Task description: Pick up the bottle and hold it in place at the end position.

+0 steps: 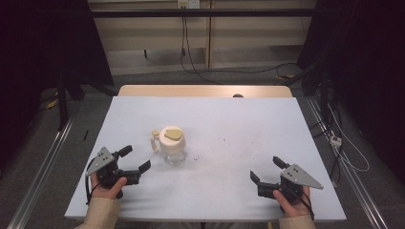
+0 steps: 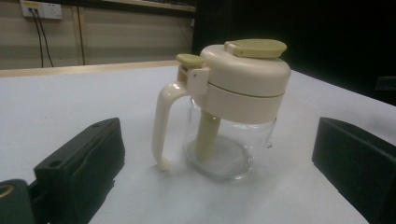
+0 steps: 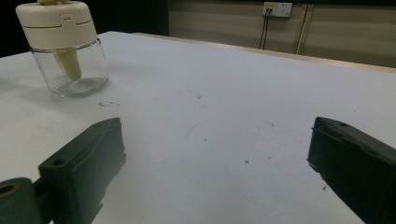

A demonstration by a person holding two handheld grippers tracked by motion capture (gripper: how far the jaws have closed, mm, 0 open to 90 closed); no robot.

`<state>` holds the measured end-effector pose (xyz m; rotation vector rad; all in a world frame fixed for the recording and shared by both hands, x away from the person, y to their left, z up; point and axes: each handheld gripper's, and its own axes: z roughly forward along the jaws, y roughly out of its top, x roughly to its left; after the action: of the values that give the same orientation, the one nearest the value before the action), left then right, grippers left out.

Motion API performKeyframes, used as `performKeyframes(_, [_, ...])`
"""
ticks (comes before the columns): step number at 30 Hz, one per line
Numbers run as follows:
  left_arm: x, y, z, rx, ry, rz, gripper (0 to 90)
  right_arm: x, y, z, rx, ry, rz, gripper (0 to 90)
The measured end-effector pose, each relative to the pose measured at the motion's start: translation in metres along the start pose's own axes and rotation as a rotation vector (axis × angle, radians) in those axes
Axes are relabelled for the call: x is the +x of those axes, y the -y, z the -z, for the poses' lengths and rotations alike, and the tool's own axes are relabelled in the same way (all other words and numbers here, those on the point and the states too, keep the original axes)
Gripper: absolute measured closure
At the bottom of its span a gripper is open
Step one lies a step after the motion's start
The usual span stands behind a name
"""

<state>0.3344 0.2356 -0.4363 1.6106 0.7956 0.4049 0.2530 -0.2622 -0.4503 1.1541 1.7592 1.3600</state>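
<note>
your left tool (image 1: 136, 159) sits at the near left of the worktop (image 1: 248, 124), its two black jaws spread apart with nothing between them, gripped in your left hand (image 1: 107, 187) with a pale sleeve (image 1: 98, 213) showing at the bottom edge of the high view. a grey three-cornered plate (image 1: 101, 160) rides on top of it. just to its right, near the middle of the white worktop, stands the jar (image 1: 172, 145): a clear glass body under a cream lid (image 2: 247, 77), upright, with a pale green cap (image 2: 256, 47) on top and a cream handle (image 2: 164, 122) turned toward the left side of the worktop. in the left tool view the jar stands ahead of the open jaws, between their lines but clear of both, and a pale green stem (image 2: 205, 135) hangs inside the glass. a few dark specks (image 1: 197, 157) lie on the surface just right of the jar. farther right, well apart from the jar, your right tool (image 1: 270, 171) rests at the near right of the worktop in your right hand (image 1: 293, 202), jaws also standing wide and holding nothing. from the right tool view the jar (image 3: 67, 51) appears off at the upper left, beyond the left jaw. behind the worktop, cables (image 1: 188, 52) hang down a pale wall panel.
</note>
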Motion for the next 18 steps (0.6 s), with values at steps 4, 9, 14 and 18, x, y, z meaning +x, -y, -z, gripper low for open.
performKeyframes(4, [-0.002,-0.001,-0.001,-0.012,0.005,-0.020,1.9,0.000,0.000,0.000,-0.002,-0.001,0.000,3.2])
performKeyframes(9, [-0.004,-0.002,-0.005,-0.022,-0.002,-0.017,1.9,0.001,-0.001,0.000,-0.003,-0.003,0.001,3.4])
performKeyframes(14, [-0.008,-0.003,-0.011,-0.019,0.028,-0.009,2.1,0.001,-0.001,0.000,-0.007,-0.005,0.004,3.4])
performKeyframes(18, [-0.014,-0.004,-0.018,-0.007,0.039,-0.019,2.4,0.001,-0.001,0.001,-0.010,-0.001,0.004,3.6])
